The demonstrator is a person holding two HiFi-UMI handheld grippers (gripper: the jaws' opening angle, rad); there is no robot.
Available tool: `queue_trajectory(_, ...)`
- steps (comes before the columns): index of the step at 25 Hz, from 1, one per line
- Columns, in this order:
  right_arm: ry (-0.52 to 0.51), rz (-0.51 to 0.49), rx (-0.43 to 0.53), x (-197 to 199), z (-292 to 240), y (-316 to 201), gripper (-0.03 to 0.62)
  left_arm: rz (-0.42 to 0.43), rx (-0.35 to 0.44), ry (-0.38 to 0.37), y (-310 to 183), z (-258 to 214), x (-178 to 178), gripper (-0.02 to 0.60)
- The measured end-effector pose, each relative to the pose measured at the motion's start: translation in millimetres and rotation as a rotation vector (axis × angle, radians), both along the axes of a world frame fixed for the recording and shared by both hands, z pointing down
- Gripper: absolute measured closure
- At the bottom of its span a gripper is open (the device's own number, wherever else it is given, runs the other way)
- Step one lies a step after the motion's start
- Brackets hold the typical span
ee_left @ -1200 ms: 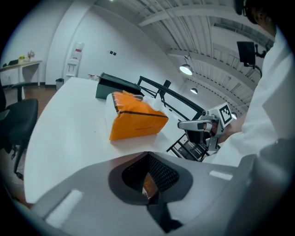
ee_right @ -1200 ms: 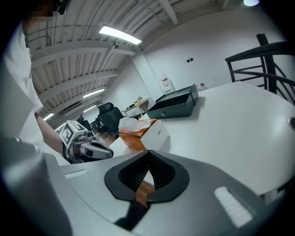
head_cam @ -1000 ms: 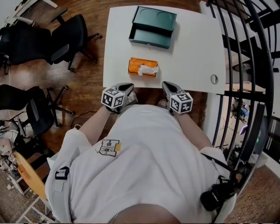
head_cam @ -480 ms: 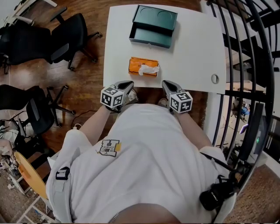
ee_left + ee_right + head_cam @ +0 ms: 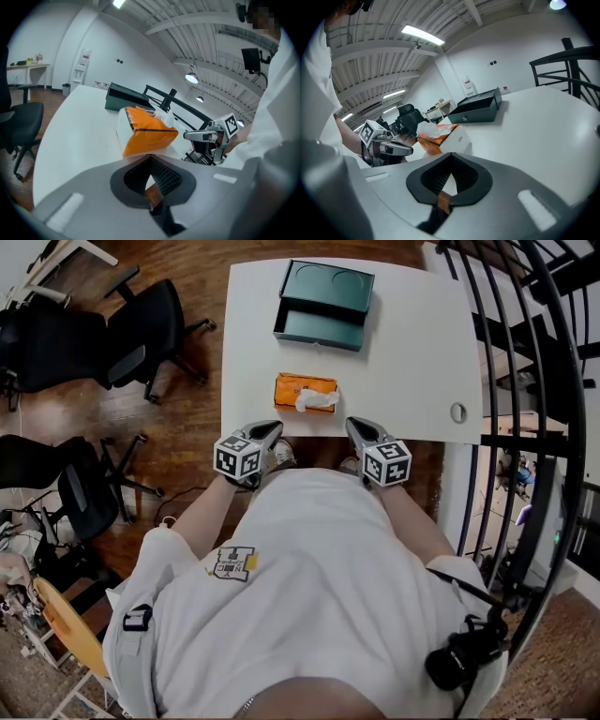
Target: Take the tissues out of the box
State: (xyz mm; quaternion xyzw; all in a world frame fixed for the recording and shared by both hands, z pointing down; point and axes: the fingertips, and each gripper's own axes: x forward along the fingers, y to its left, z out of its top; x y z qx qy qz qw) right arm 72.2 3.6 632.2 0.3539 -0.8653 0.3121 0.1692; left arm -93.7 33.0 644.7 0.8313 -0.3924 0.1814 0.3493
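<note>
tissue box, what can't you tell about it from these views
Tissue box contents: in all views its walls hide how many tissues remain.
Its print: too small in the head view, blurred in the gripper views.
Its far end: turned away in the left gripper view.

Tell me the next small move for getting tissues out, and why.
Probably open the right gripper and ease it forward to the tissue poking from the orange tissue box. It and the left gripper sit shut and empty at the table's near edge, short of the box, and the tissue sticks up at its right end.
</note>
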Motion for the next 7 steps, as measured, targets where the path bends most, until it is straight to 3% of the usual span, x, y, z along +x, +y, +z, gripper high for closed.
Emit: queue_trajectory(7, 0.005, 0.004, 0.013, -1.2, -3.7, -9.4, 0.594, -0.018, 0.006, -0.006, -9.0, 0.5, -6.7, 0.581)
